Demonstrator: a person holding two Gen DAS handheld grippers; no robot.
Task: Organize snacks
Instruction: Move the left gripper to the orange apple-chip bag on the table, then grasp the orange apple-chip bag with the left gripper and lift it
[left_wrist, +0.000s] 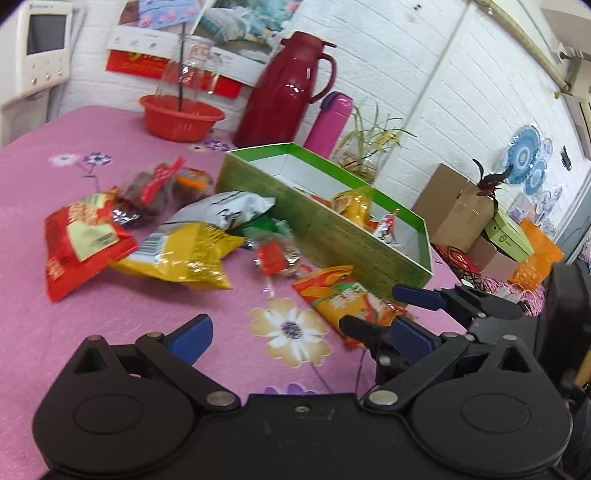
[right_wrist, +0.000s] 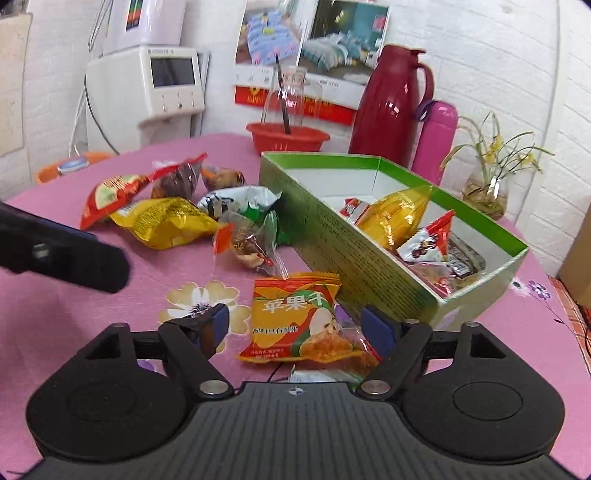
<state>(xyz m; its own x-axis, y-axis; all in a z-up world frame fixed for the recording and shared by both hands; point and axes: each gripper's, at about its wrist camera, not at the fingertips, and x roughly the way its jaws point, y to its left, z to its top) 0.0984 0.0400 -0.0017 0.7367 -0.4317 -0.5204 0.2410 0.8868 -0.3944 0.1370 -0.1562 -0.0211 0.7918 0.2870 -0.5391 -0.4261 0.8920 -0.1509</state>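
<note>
A: Where's the snack in play?

B: The orange apple-chip packet (right_wrist: 295, 317) lies flat on the pink flowered tablecloth (right_wrist: 517, 332), just beside the near long wall of the green box (right_wrist: 354, 236). The right gripper (right_wrist: 299, 328) sits around it, jaws spread wide, one blue pad on each side of the packet, neither clearly pressing it.

A: And the other tool?

B: The left gripper (left_wrist: 299, 332) hangs over the cloth to the left, jaws also spread, nothing between them. From its camera the same orange packet (left_wrist: 343, 295) shows at the right, with the right gripper's dark fingers (left_wrist: 417, 297) above and below its near end.

A: What's already in the box?

B: A yellow pack (right_wrist: 395, 214), a small red-and-white pack (right_wrist: 428, 240) and a few more wrappers toward its near right end. The far end is bare white.

A: Loose ones?

B: A heap left of the box: a yellow bag (right_wrist: 166, 221), a red bag (right_wrist: 110, 195), a white-and-silver bag (right_wrist: 236, 199), a green-tinted clear wrapper (right_wrist: 255, 240) and two brownish packs farther back.

A: Behind all that?

B: A red basin (right_wrist: 288, 138) holding a glass bottle, a dark red thermos jug (right_wrist: 388, 107), a pink flask (right_wrist: 436, 140) and a potted plant (right_wrist: 487, 184) against the white brick wall.
</note>
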